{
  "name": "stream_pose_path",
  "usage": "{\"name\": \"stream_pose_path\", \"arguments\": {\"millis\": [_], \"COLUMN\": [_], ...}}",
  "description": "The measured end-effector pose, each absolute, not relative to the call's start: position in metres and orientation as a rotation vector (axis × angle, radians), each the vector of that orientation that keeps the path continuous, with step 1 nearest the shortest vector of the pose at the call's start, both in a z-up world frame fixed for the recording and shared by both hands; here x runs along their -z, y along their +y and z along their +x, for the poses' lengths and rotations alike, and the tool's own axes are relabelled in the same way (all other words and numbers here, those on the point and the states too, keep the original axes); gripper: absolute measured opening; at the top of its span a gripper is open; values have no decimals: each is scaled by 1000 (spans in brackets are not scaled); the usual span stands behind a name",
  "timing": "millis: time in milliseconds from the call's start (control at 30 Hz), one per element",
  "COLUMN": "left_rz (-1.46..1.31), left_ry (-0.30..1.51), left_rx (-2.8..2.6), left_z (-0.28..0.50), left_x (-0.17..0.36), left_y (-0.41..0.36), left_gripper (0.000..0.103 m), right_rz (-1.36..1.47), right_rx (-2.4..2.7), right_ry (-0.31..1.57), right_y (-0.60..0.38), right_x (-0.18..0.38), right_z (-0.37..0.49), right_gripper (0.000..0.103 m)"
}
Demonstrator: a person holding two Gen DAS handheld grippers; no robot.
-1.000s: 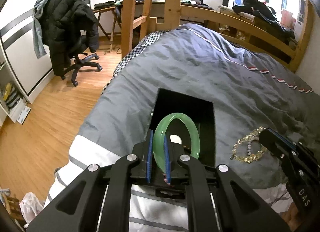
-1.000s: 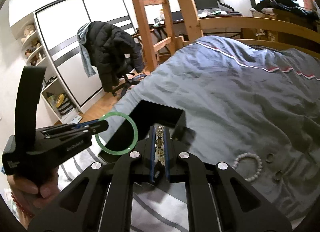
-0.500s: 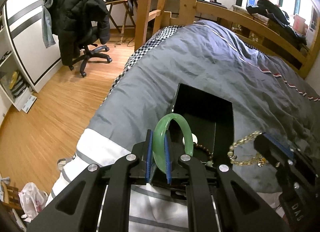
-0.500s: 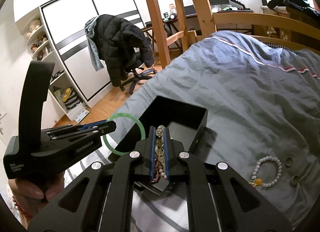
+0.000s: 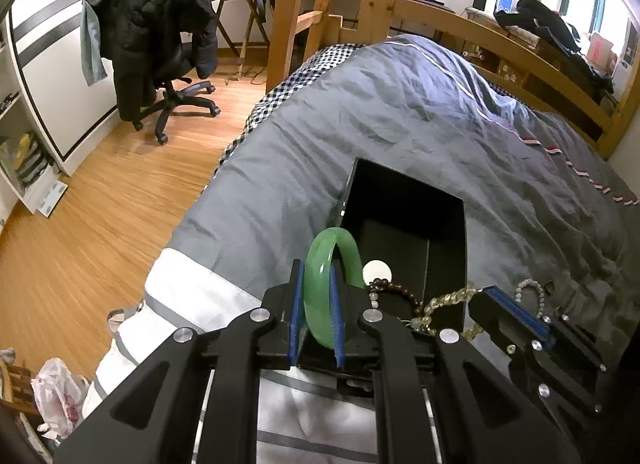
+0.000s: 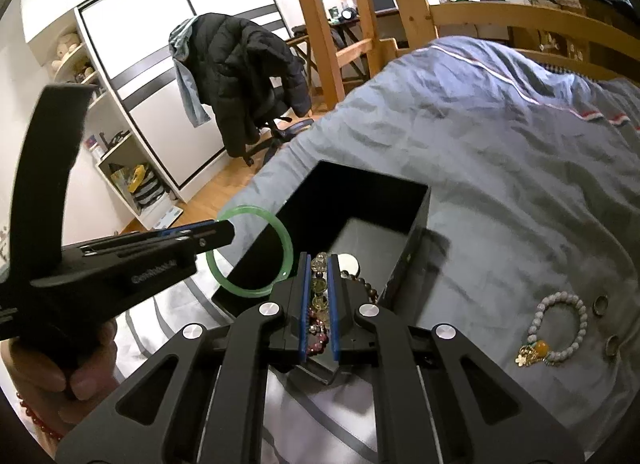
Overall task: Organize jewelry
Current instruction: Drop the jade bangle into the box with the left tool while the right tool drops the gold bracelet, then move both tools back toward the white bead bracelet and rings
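My left gripper (image 5: 317, 306) was clenched on the translucent green jade bangle (image 5: 329, 281), blue pads (image 5: 296, 314) pressing its band from both sides. Its jaws had just eased apart a touch, with the bangle between them and gripped. The bangle stood upright, its top arc over the near-left corner of the open black rectangular box (image 5: 404, 200); from the right wrist view it hung just outside the box's left wall (image 6: 250, 251).

My right gripper (image 6: 319, 306) was clamped on a strand of pale yellow-clear glass beads (image 6: 320, 284), with some dark pink beads (image 6: 317, 334) bunched lower between the pads. In the left wrist view that yellow strand (image 5: 448, 299) draped across the box's near-right rim toward the right gripper (image 5: 510, 314).

Inside the box lay a white round disc (image 5: 377, 269) and a brown wooden bead bracelet (image 5: 400, 293).

The box sat on the grey quilt (image 5: 420, 124) near the bed's foot. On the quilt right of the box were a grey-white bead bracelet with an orange charm (image 6: 558, 330) and two small dark metal rings (image 6: 601, 303), apart from each other.

A hand (image 6: 60, 364) held the left gripper's handle, red beads at the wrist.
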State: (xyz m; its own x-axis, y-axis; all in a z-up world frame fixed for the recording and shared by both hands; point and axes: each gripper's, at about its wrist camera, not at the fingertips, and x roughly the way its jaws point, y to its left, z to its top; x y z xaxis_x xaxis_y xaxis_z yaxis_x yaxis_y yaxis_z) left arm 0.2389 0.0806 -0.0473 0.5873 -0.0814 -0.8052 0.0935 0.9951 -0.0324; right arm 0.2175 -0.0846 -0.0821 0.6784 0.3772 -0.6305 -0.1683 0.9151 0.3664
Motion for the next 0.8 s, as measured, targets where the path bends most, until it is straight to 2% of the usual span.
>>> {"name": "stream_pose_path", "arguments": {"millis": [100, 133, 167, 200, 233, 333, 400, 433, 500, 800], "left_rz": [4, -4, -13, -17, -20, -22, -25, -25, -30, -12], "left_ry": [920, 917, 914, 909, 897, 862, 846, 835, 823, 768], "left_rx": [103, 106, 108, 107, 103, 104, 107, 107, 109, 210], "left_z": [238, 237, 237, 237, 236, 233, 232, 231, 229, 217], "left_x": [44, 43, 43, 42, 40, 34, 32, 31, 29, 24], "left_y": [82, 83, 84, 85, 85, 85, 85, 84, 82, 54], "left_gripper": [16, 18, 24, 35, 40, 56, 77, 81, 90, 93], "right_rz": [317, 316, 316, 318, 321, 321, 311, 302, 291, 251], "right_rx": [-312, -310, -312, -312, -312, -290, -253, -230, -168, 50], "right_ry": [777, 776, 775, 771, 761, 740, 728, 722, 709, 695], "right_y": [-90, -91, -92, -93, -93, -97, -103, -107, -117, -186], "right_x": [84, 83, 82, 81, 79, 75, 73, 72, 73, 75], "right_z": [219, 219, 219, 219, 218, 214, 212, 209, 204, 176], "right_gripper": [11, 15, 19, 31, 41, 57, 66, 78, 93, 93]}}
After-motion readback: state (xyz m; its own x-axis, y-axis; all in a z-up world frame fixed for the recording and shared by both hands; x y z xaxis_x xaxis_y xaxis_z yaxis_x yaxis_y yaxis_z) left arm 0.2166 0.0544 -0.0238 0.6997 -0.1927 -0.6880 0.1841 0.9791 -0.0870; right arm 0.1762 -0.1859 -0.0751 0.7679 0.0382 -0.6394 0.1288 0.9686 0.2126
